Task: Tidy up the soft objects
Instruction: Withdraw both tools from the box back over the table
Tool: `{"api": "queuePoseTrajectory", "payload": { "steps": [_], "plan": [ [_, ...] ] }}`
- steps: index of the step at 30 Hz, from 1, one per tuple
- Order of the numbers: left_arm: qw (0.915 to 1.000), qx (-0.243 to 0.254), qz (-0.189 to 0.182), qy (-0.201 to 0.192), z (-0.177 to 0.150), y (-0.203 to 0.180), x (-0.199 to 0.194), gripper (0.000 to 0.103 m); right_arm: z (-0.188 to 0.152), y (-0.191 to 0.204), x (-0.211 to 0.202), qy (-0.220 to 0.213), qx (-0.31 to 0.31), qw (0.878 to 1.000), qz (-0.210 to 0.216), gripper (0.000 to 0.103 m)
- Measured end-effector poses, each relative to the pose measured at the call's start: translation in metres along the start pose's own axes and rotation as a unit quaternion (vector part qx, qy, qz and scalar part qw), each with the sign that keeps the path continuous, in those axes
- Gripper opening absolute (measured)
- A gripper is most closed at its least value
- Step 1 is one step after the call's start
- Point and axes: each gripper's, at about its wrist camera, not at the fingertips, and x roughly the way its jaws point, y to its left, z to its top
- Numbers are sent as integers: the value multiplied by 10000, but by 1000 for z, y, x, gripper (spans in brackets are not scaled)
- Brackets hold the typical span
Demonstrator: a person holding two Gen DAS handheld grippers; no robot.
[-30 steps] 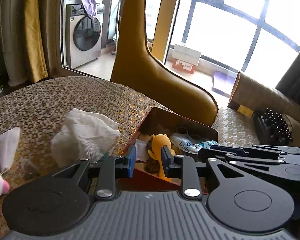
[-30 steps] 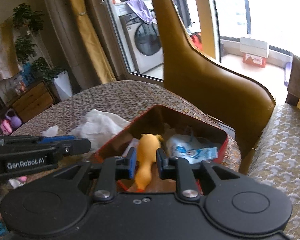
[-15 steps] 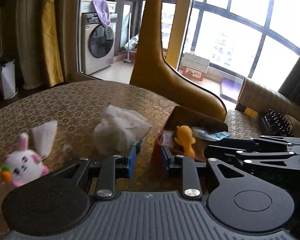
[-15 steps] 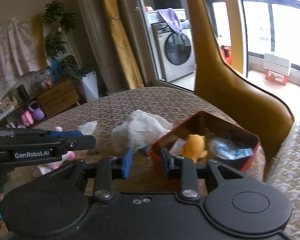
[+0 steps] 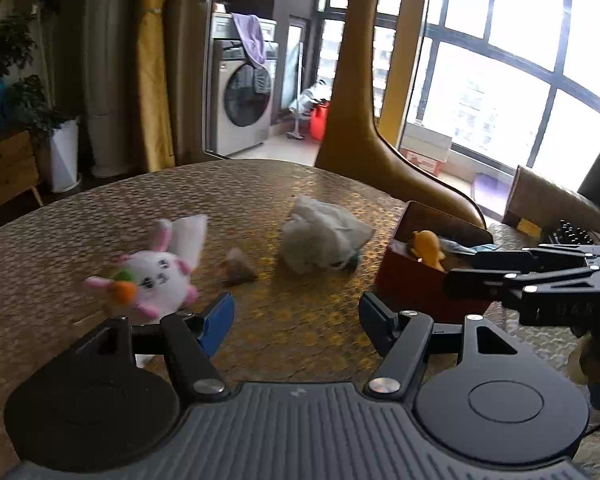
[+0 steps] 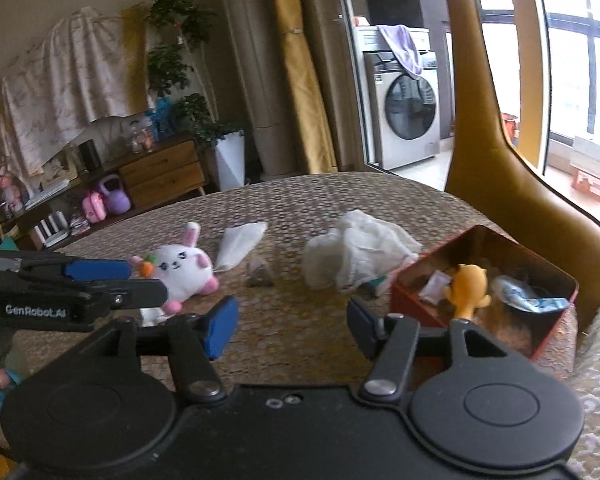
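Left wrist view: the left gripper (image 5: 296,320) hangs over the near edge of the table (image 5: 260,196), fingers spread wide with nothing between them. Just past its blue-padded finger (image 5: 218,322) lies the white bunny plush (image 5: 156,280), holding an orange carrot; there is dark marking on its front, too blurred to read. A flat white cloth (image 5: 190,238) touches the bunny's far side. A small greyish pouch (image 5: 236,268) sits between the bunny and a crumpled white rag (image 5: 320,236) near the middle of the table. At the right edge stands the red box (image 5: 404,276), with the yellow duck toy (image 5: 426,246) upright inside. The right gripper (image 5: 460,268) reaches in from the right, in front of the box.

Right wrist view: the right gripper (image 6: 292,322) is also spread wide and empty, over the near edge. The left gripper (image 6: 148,280), lettered "GenRobot.AI", enters from the left beside the bunny plush (image 6: 182,270). The red box (image 6: 552,328) at the right edge holds the duck toy (image 6: 468,286), a white paper packet (image 6: 434,286) and a blue-and-white packet (image 6: 532,298) whose print cannot be read. The rag (image 6: 356,254) touches the box's left corner.
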Motion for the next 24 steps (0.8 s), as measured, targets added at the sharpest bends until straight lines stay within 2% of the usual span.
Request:
{"api": "queuePoseTrajectory", "payload": {
  "steps": [3, 8, 13, 18, 24],
  "plan": [
    [9999, -84, 94, -73, -7, 14, -11, 81, -1, 9, 2, -3, -33, 10000, 41, 66],
    [9993, -235, 233, -192, -16, 40, -25, 84, 1, 21, 8, -2, -79, 9999, 90, 78],
    [9971, -549, 459, -256, -25, 67, -28, 97, 5, 28, 20, 19, -131, 9999, 18, 90],
    [9956, -668, 615, -246, -34, 89, -22, 98, 10, 28, 36, 95, -107, 9999, -40, 95],
    [9936, -895, 653, -217, -49, 117, -3, 102, 19, 22, 63, 153, -46, 9997, -158, 96]
  ]
}}
